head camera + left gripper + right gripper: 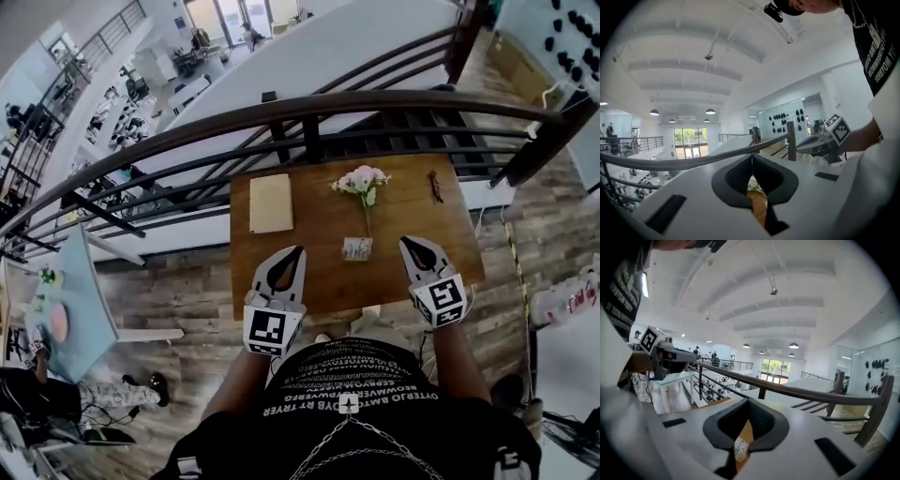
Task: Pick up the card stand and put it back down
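Note:
The card stand [357, 248], a small pale block, stands near the middle of the wooden table [441, 234], with a stem of pink flowers [361, 180] rising behind it. My left gripper [297, 251] hovers to its left and my right gripper [406, 244] to its right, both shut, with nothing in them and apart from the stand. In the right gripper view the shut jaws [749, 401] frame a white printed tag [739, 448] on the wood below. In the left gripper view the shut jaws [751, 157] frame green leaves [755, 188] and table wood.
A tan flat board [271, 202] lies at the table's back left and a small dark object [436, 185] at its back right. A dark metal railing [309, 112] runs just behind the table, with a drop to a lower floor beyond it.

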`<state>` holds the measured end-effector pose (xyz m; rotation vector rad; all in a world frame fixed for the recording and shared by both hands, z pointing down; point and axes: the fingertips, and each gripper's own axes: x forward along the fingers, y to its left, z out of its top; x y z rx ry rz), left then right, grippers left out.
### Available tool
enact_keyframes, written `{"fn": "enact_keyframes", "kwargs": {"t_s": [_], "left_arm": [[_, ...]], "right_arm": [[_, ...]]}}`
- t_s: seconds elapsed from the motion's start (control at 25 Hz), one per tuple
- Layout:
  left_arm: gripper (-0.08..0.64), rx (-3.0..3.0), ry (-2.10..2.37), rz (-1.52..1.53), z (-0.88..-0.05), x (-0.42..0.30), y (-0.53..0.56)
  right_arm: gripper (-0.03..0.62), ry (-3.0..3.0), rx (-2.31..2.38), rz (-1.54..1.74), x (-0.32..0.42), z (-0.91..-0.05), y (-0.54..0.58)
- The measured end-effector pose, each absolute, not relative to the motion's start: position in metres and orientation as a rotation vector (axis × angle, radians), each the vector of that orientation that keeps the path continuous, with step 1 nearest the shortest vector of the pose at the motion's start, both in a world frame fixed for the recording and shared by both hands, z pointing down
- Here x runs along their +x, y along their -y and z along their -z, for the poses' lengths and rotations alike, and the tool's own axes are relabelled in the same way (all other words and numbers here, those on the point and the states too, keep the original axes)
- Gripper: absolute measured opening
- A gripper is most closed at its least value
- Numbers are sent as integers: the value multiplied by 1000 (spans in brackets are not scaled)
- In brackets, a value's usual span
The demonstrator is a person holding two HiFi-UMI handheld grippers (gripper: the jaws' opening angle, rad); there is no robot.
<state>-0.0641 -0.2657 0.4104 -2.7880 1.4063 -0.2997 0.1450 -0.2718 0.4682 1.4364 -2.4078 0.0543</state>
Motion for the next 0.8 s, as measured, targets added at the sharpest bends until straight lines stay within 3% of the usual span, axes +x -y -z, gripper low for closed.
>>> {"fn": "enact_keyframes", "kwargs": {"t_s": [0.8], "left_arm": [[29,-2844,-1371,262,-423,-91,217]], "right_arm": [[14,2367,1446,11,102,-432,192]]}}
